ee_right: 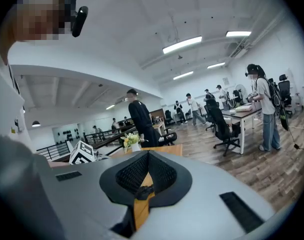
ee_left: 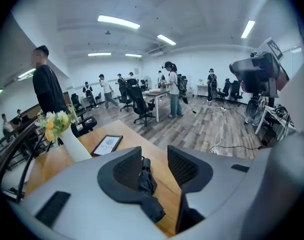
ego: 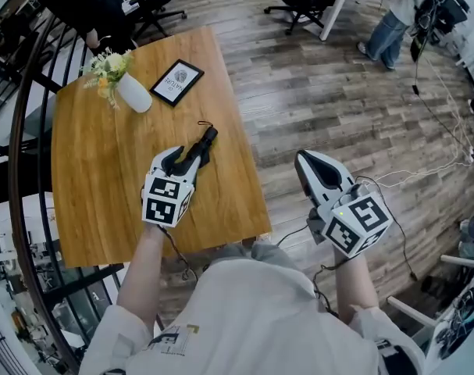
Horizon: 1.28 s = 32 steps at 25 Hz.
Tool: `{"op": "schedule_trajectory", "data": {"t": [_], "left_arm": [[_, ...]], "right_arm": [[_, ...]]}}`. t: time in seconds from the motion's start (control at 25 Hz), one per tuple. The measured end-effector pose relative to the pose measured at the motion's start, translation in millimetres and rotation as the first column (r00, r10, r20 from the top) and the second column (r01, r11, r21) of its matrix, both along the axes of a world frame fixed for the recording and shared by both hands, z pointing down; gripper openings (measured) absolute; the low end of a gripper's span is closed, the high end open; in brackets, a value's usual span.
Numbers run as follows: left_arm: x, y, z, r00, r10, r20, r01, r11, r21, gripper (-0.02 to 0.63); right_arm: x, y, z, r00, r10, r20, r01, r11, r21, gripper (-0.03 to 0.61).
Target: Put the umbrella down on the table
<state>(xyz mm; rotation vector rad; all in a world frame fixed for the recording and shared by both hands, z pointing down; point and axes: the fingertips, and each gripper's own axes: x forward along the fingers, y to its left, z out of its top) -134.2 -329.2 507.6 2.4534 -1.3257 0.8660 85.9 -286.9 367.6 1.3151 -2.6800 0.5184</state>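
Note:
The black folded umbrella (ego: 199,148) lies flat on the wooden table (ego: 104,186), near its right edge, with its strap end pointing away from me. My left gripper (ego: 180,161) hovers above the umbrella's near end. In the left gripper view the umbrella (ee_left: 145,179) shows lower down on the tabletop between the jaws of the left gripper (ee_left: 154,152). Those jaws stand apart and nothing is pressed between them. My right gripper (ego: 301,158) is held to the right of the table over the floor. Its jaws meet at the tip (ee_right: 147,154) with nothing in them.
A white vase with flowers (ego: 127,88) and a framed card (ego: 176,81) stand at the table's far end. A black railing (ego: 22,131) curves round the left side. Cables (ego: 447,143) trail over the wood floor. Office chairs, desks and several people fill the back of the room.

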Motion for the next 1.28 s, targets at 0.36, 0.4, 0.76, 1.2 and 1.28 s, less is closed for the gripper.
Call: {"op": "schedule_trajectory", "data": {"t": [0.36,0.4,0.76,1.2,1.28], "left_arm": [[9.2,22.2,-132.0,0.995,-0.017,-0.101,0.044,0.962,0.271,0.115],[9.8,24.4,-144.4,0.994,-0.015,-0.11,0.047,0.955,0.293,0.112],[27.9,59.2,-227.2,0.995,0.061,-0.081,-0.014,0.875,0.483,0.074],[25.3,90.9,-268.8,0.993,0.012,-0.119,0.061,0.803,0.593,0.028],[20.9,91.6,-265.3,0.991,0.013,-0.136,0.072,0.799,0.597,0.024]], "right_arm": [[15.8,22.0,-81.4,0.996,0.056,-0.066,-0.04,0.973,0.227,0.028],[18.6,23.8,-91.1,0.995,0.07,-0.073,-0.049,0.966,0.254,0.028],[32.3,40.3,-141.8,0.993,0.094,-0.07,-0.057,0.909,0.412,0.028],[17.7,47.4,-151.4,0.996,0.017,-0.09,0.025,0.895,0.445,0.028],[15.6,45.1,-146.7,0.995,0.005,-0.096,0.037,0.903,0.429,0.028]]}}
